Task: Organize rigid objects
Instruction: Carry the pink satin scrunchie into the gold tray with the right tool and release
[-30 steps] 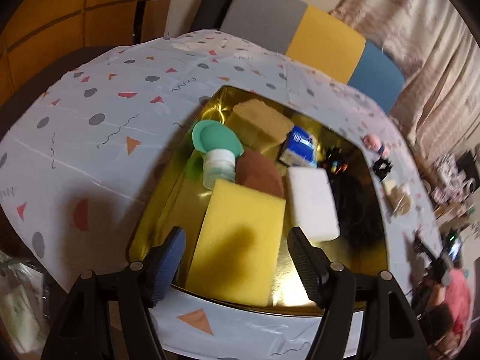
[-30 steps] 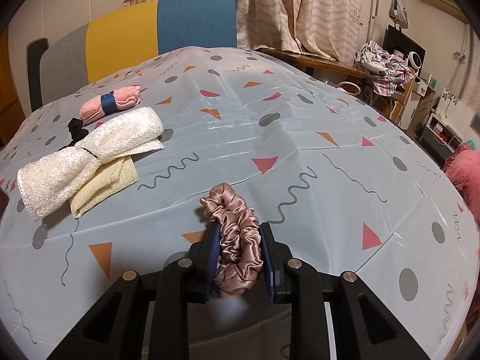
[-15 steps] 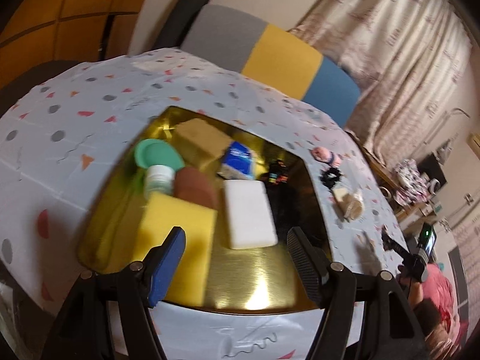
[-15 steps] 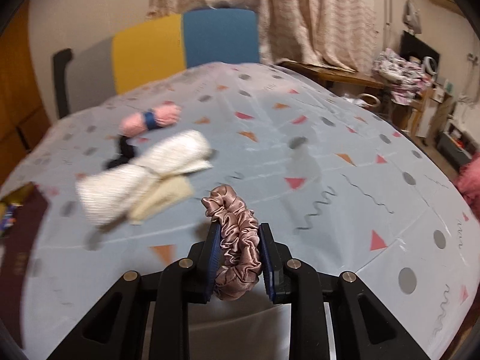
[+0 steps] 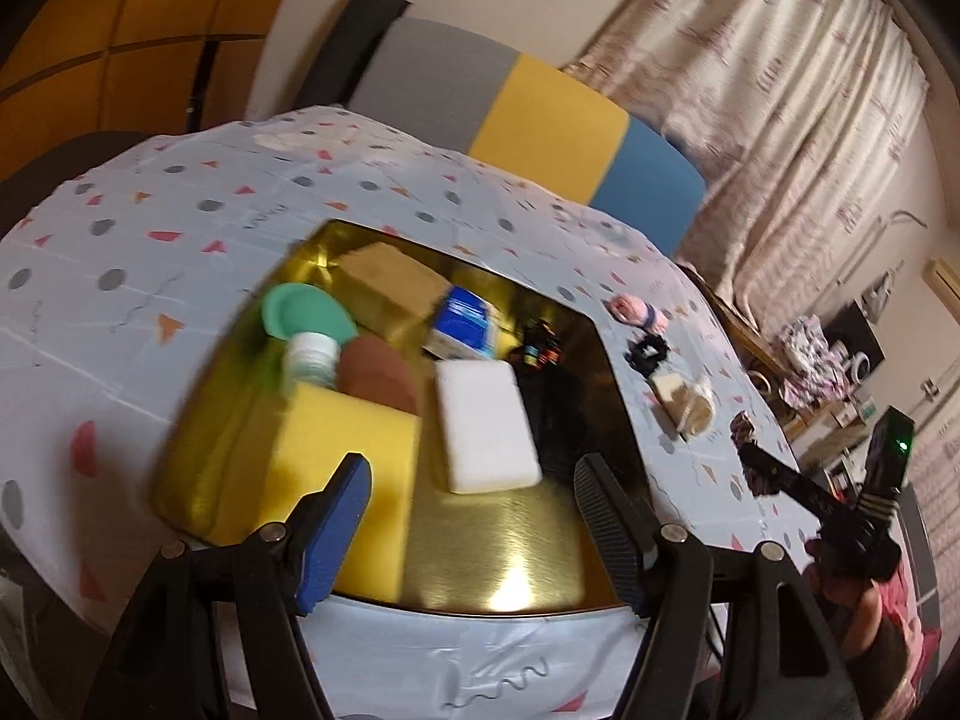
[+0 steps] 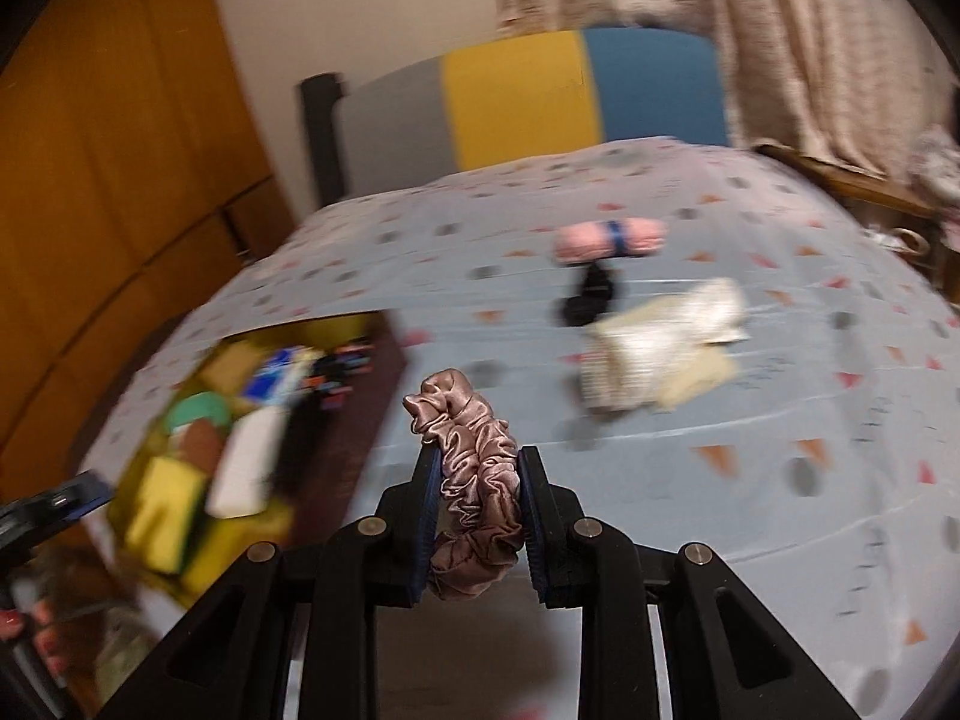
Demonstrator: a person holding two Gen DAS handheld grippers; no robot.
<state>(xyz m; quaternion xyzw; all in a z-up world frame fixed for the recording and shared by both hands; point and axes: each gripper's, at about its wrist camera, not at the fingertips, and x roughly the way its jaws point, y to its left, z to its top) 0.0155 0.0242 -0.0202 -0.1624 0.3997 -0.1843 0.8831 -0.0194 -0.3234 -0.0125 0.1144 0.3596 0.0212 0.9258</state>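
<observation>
My left gripper [image 5: 471,516] hangs with jaws spread wide and nothing between them, my right gripper [image 6: 478,507] clamped tight on a pink satin scrunchie [image 6: 474,480], lifted off the surface.

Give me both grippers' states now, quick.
Left gripper: open, holding nothing, above the gold tray.
Right gripper: shut on the pink scrunchie.

Gold tray [image 5: 516,564] with yellow sponge [image 5: 342,462], white block [image 5: 483,426], brown pad [image 5: 378,369] and green lid [image 5: 303,312]; dusty-pink satin scrunchie [image 6: 474,480]; pale blue worktop [image 5: 180,252] patterned with triangles, dots and squiggles; grey-yellow-blue chair [image 6: 540,96].
</observation>
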